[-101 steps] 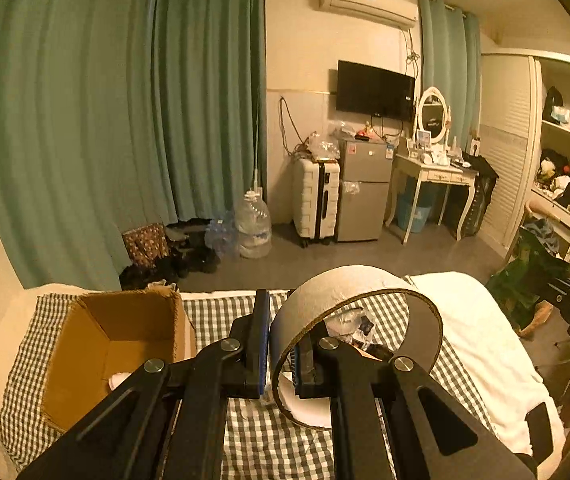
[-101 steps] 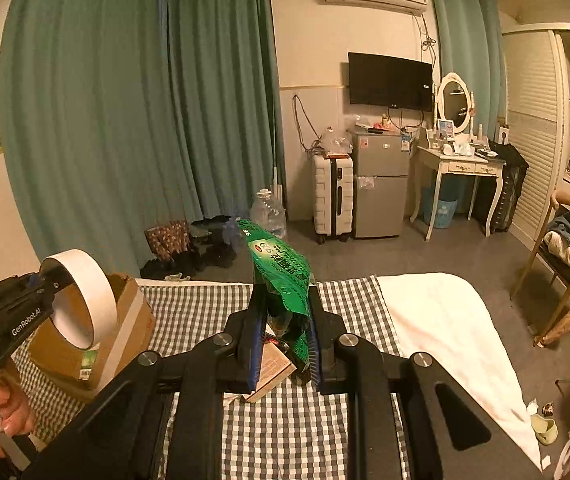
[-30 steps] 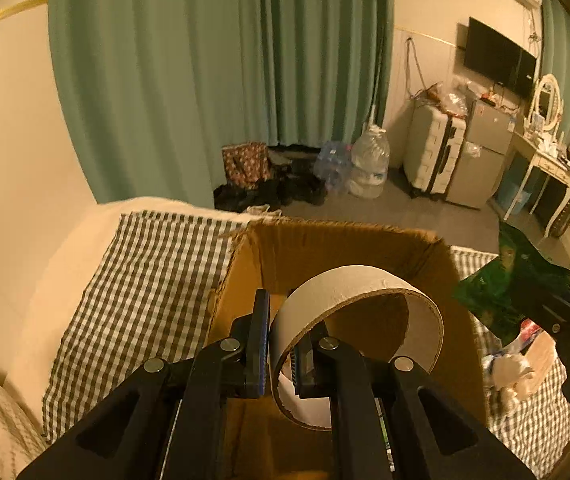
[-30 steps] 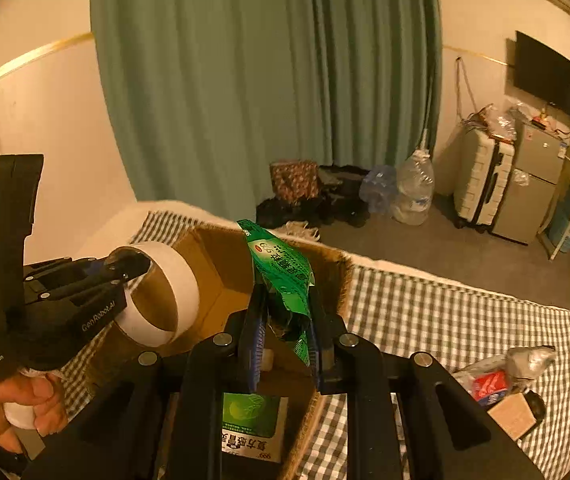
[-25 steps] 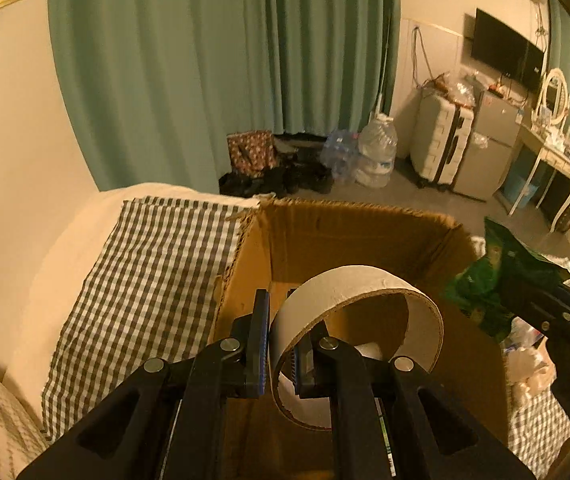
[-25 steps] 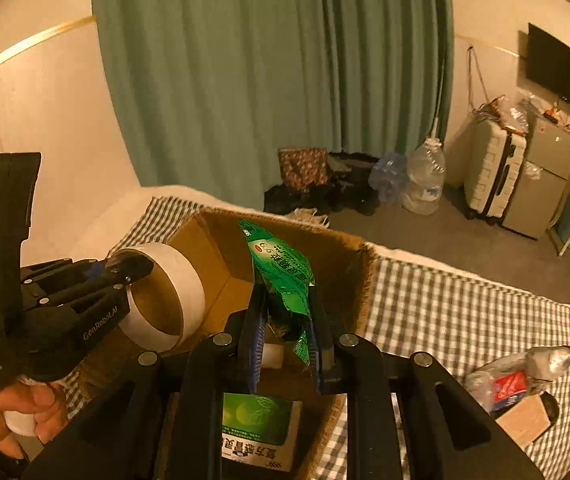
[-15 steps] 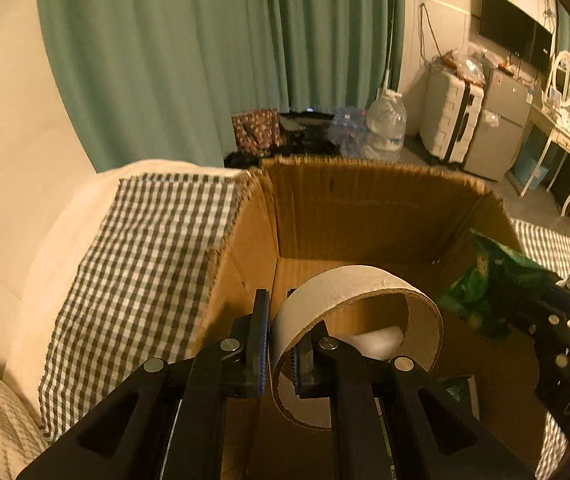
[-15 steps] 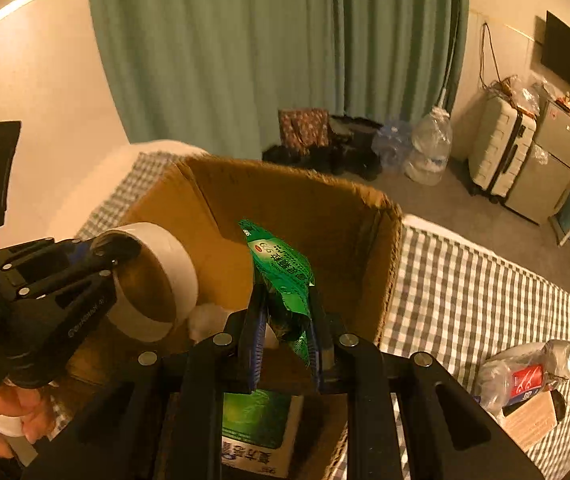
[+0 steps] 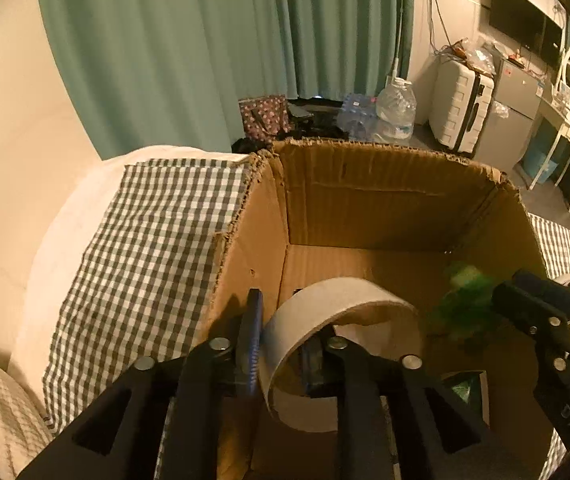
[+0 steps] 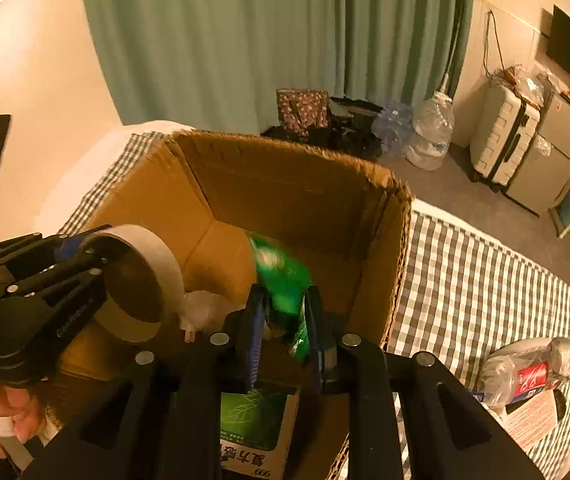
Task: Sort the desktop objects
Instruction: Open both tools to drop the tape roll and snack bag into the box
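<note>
Over at the left, the left gripper [image 9: 281,336] hung inside the cardboard box [image 9: 385,184], its jaws opening, with the wall of the tape roll [image 9: 341,312] between them, apparently no longer pinched. To its right, the right gripper [image 10: 283,320] stood over the box too, jaws slightly apart around a blurred green packet [image 10: 281,276]; I could not tell whether they gripped it. A green-labelled carton [image 10: 257,420] lay on the box floor.
</note>
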### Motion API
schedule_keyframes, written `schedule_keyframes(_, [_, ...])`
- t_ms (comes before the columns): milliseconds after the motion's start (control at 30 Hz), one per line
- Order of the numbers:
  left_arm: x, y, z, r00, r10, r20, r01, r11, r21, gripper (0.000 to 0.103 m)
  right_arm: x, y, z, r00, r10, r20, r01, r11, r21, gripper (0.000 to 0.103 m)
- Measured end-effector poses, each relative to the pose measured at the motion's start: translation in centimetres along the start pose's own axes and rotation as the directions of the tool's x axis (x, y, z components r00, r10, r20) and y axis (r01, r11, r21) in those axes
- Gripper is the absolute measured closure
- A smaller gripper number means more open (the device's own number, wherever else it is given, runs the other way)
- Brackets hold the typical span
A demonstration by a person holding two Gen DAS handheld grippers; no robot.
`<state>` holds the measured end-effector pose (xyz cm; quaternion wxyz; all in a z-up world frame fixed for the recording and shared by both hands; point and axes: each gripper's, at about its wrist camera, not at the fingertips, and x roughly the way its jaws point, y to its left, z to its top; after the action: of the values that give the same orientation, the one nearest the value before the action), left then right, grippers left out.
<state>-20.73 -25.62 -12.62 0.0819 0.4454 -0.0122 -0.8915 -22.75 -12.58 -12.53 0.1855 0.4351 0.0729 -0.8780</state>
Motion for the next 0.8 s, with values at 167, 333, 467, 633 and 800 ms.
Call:
schedule_keyframes(167, [-1.9,-0.4,0.4,0.999,0.018,0.028,-0.019,1.0,0.016,0.056,-2.1,0.8,0.6,0.999,-0.022,0.045,0.024,0.999,-0.043,0.076])
schedule_keyframes(333, [-4.6,-0.7,1.1,0.996,0.025,0.081,-0.027,0.999,0.027,0.044,-5.3,0.5,1.0,0.995,-0.031,0.096,0.034,0.999,-0.032,0.075])
schedule_keyframes(467, [-7.0,-1.3,1.5,0.993,0.021,0.113,-0.024,0.999,0.025,0.043,-8.2,-0.1,1.1,0.99,-0.045,0.134,0.048,0.999,-0.017,0.075])
schedule_keyframes(633, [-10.4,-1.5,2.0,0.988,0.005,0.156,-0.007,1.0,0.016,0.042,-12.2,-0.6,1.2,0.981,-0.066,0.183,0.068,0.998,-0.005,0.075])
schedule_keyframes(800, [-14.4,-2.4,2.3,0.973,-0.008,0.229,0.005,1.0,0.016,0.033,-15.7,-0.9,1.3,0.97,-0.085,0.227,0.09,0.996,-0.014,0.075])
